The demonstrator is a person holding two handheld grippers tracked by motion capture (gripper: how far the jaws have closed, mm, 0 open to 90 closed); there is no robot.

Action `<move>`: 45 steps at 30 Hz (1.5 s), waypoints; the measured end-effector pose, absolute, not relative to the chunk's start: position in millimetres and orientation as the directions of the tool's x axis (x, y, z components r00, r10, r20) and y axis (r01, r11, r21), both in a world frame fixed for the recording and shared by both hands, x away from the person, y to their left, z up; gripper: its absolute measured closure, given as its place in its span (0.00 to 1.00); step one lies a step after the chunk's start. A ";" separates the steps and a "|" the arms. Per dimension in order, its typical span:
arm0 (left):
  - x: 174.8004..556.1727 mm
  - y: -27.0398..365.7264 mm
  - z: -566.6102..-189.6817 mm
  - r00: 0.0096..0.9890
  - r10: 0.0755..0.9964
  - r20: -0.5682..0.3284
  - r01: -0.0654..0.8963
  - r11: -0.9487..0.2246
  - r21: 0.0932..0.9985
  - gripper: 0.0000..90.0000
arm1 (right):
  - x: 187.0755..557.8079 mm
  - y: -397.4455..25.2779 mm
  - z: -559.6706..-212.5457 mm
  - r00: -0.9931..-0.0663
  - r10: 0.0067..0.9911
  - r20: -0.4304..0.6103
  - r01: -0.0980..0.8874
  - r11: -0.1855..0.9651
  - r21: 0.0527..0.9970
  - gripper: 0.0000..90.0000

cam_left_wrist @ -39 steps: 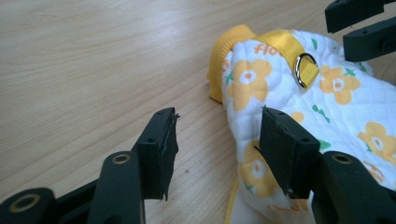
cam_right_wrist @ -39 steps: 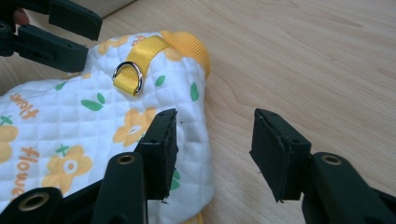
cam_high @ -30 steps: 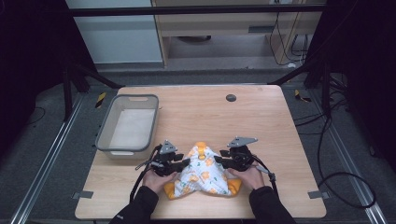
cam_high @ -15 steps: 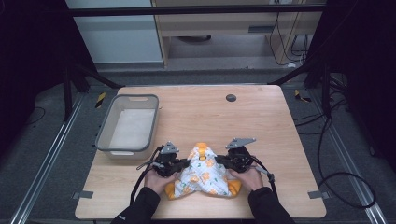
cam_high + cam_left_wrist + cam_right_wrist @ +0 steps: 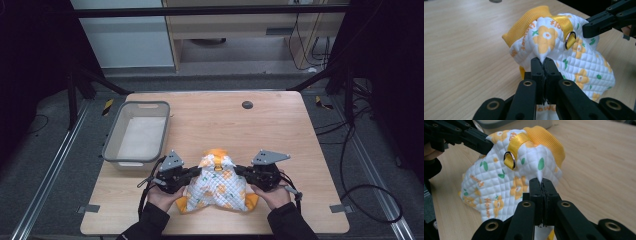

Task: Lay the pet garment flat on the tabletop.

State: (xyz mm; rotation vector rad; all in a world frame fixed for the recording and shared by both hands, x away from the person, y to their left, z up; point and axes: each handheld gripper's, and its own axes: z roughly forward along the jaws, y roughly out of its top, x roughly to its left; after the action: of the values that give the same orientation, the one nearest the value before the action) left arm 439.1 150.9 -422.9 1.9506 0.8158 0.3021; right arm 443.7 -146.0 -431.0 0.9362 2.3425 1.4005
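A small quilted garment, white with orange flowers and green leaves, lies on the near middle of the wooden table, bunched up between the person's two hands. Its orange ribbed collar points toward the far side, and orange trim peeks out at the near left and near right corners.

The left gripper has its jaws pressed together on a pinch of the white fabric at the garment's left edge; from its own camera the cloth rises in a peak right out of the closed tips. The right gripper does the same on the right edge, jaws clamped on a fold of quilting. Each one shows in the other's view, reaching in against the far side of the cloth.

A yellow strap runs over the top of the garment near the collar, with a metal ring hanging from it.

To the left and farther back sits a grey plastic bin, well apart from the garment. A small dark round disc sits in the tabletop near the far edge.
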 end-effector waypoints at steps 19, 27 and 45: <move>487.4 132.5 -372.4 0.671 0.740 -0.049 0.316 -0.226 0.922 0.97 | 476.2 -145.5 -378.9 -0.661 0.750 0.014 0.271 0.222 0.937 0.96; 527.2 134.0 -392.0 0.528 0.847 -0.057 0.367 -0.167 0.915 0.51 | 530.1 -142.5 -412.3 -0.457 0.889 -0.038 0.347 0.218 0.912 0.77; 467.2 193.7 -438.4 0.588 0.809 0.009 0.416 -0.312 0.854 0.41 | 461.9 -187.1 -415.1 -0.584 0.811 -0.040 0.350 0.296 0.889 0.49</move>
State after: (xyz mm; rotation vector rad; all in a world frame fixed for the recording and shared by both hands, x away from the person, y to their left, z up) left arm 467.2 193.7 -438.4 1.9369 0.9800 0.5615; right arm 461.9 -187.1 -415.1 1.0323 2.0779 1.2398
